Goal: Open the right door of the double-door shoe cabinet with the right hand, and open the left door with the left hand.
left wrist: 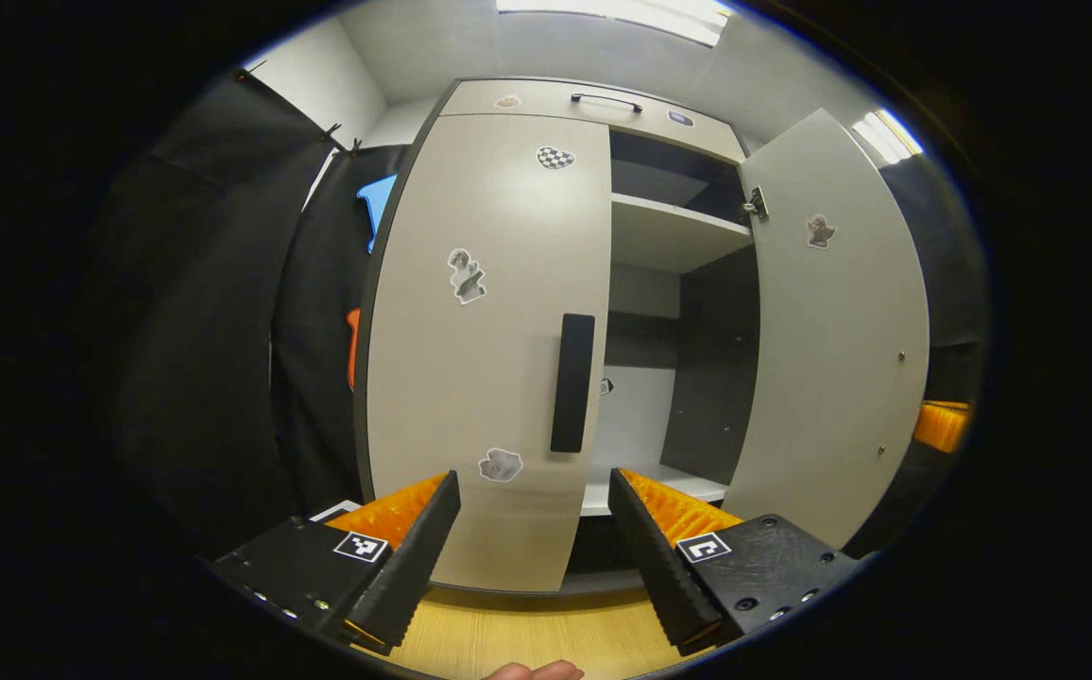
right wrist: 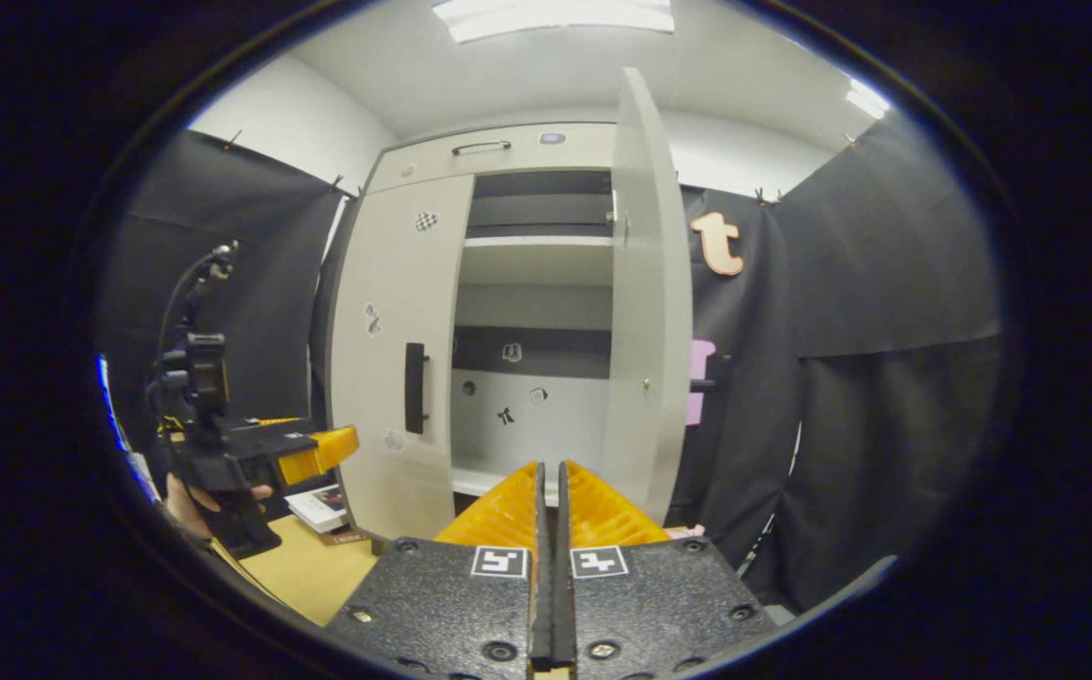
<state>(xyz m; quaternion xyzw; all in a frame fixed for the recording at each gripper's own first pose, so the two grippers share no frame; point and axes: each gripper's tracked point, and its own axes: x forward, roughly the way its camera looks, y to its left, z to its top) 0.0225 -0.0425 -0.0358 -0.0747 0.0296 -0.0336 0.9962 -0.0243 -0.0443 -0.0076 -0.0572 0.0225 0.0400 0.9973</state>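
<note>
Now | right door (left wrist: 834, 321) swung open | left door (left wrist: 489, 331) closed | left claw (left wrist: 535, 486) spread, empty | right claw (right wrist: 553, 472) closed, empty

wooden floor (right wrist: 305, 567); shoe cabinet (right wrist: 395, 491) standing, booklets (right wrist: 319, 508) lying.

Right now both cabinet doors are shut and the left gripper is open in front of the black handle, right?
Not quite. In the left gripper view only the left door is shut; the right door is swung open. The left gripper is open before the black handle.
</note>
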